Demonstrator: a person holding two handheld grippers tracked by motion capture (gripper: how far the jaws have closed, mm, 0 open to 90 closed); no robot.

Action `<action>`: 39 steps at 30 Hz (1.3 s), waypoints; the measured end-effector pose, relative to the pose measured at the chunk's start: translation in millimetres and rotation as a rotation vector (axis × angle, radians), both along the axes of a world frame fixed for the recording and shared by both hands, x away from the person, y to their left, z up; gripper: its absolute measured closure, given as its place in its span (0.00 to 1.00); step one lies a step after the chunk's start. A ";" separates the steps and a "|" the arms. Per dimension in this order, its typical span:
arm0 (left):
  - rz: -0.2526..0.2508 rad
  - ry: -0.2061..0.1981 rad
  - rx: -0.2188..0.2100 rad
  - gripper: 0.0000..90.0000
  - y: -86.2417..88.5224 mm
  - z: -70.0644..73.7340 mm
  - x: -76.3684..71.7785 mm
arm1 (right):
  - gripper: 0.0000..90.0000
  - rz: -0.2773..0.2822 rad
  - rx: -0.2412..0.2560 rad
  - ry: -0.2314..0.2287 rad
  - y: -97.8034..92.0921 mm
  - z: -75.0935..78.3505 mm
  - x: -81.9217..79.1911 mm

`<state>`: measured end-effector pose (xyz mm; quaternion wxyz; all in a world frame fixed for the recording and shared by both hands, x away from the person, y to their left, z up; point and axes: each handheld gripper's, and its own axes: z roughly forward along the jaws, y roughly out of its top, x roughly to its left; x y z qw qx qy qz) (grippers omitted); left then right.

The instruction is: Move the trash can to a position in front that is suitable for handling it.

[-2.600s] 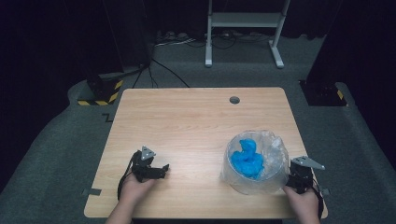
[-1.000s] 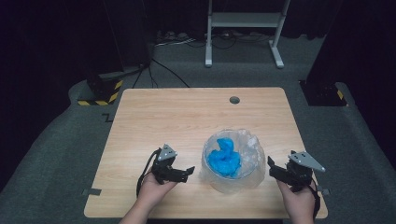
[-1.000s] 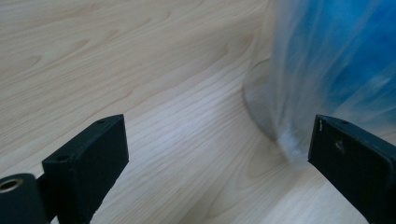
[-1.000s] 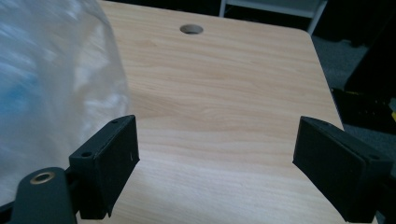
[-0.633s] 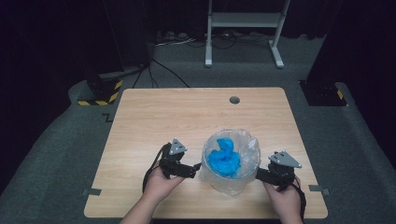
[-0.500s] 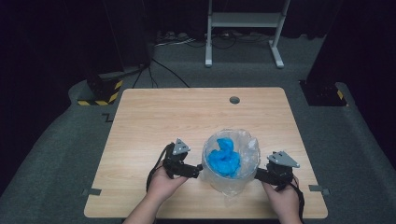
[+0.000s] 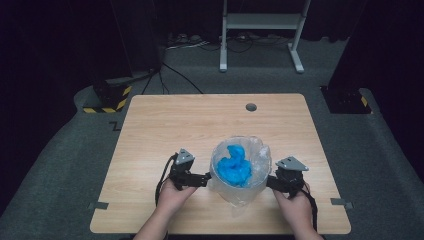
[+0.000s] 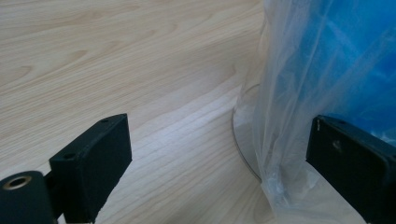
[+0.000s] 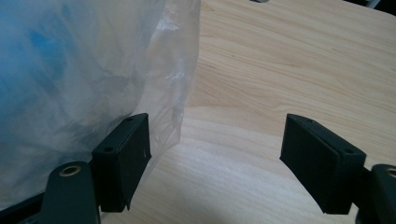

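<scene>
A clear plastic bag [image 7: 240,172] with something blue [image 7: 234,166] inside sits near the front edge of the wooden table [image 7: 200,125], and the two grippers close in on it from opposite sides. The left gripper [image 7: 204,179] comes at the bag's left flank; the right gripper [image 7: 270,182] at its right flank.

Seen from the left gripper view, the jaws stand wide apart: one jaw rests against or just behind the film of the bag [image 8: 299,116], the other is well out over bare wood, with nothing pinched between them. The right gripper view shows the same picture mirrored: its jaws are spread, the near jaw touching the loose film [image 9: 116,79], the far jaw apart over the table [image 9: 289,56].

The step in hand looks like taking hold of the bag on both sides. To do it well, each gripper probably needs to slide a little further in, so that a fold of film lies fully between the jaws before they close; closing now would likely catch only a thin edge, or nothing. Grabbing higher up, near the loose rim, should give slack plastic to pinch rather than the taut, filled belly. Both sides should close evenly, or the bag may tip or slip toward one hand.
</scene>
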<state>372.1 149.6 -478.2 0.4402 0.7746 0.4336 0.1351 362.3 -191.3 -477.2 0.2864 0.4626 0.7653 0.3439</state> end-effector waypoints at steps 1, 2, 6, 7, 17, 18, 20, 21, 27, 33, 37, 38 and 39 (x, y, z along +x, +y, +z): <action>0.007 0.000 -0.004 0.10 2.7 0.2 0.8 | 0.27 0.001 -0.005 -0.003 3.0 0.2 1.3; 0.020 -0.003 0.009 0.10 6.9 1.4 2.6 | 0.27 0.000 -0.009 -0.002 7.3 0.5 3.1; 0.076 0.000 0.013 0.13 20.7 4.7 9.1 | 0.27 -0.005 -0.017 0.001 26.4 2.0 9.9; 0.076 0.000 0.013 0.14 20.7 4.7 9.1 | 0.27 -0.005 -0.017 0.001 26.4 2.0 9.9; 0.125 -0.004 0.013 0.14 42.6 4.2 19.5 | 0.26 -0.033 0.009 -0.021 55.0 -0.8 26.2; 0.129 -0.006 0.029 0.14 43.7 3.3 19.4 | 0.25 -0.044 0.020 -0.032 57.0 -3.0 24.9; 0.132 -0.009 0.036 0.13 44.2 1.4 18.9 | 0.22 -0.038 0.023 -0.041 57.3 -4.9 23.9; 0.135 -0.007 0.042 0.12 44.9 0.2 18.8 | 0.21 -0.037 0.027 -0.042 56.8 -5.0 23.6; 0.143 0.004 0.036 0.11 47.6 -4.2 16.6 | 0.18 -0.027 0.065 -0.013 50.1 -9.5 23.7; 0.142 -0.004 0.013 0.12 53.0 -0.7 14.2 | 0.16 0.001 0.126 0.027 41.6 -14.9 18.9; 0.151 -0.003 -0.007 0.13 59.7 3.0 10.3 | 0.16 -0.012 0.158 0.016 32.4 -8.1 16.7; 0.153 -0.002 -0.012 0.13 60.8 3.4 9.8 | 0.16 -0.018 0.168 0.010 30.1 -6.0 16.3; 0.153 -0.002 -0.012 0.13 60.8 3.4 9.8 | 0.16 -0.018 0.168 0.010 30.1 -6.0 16.3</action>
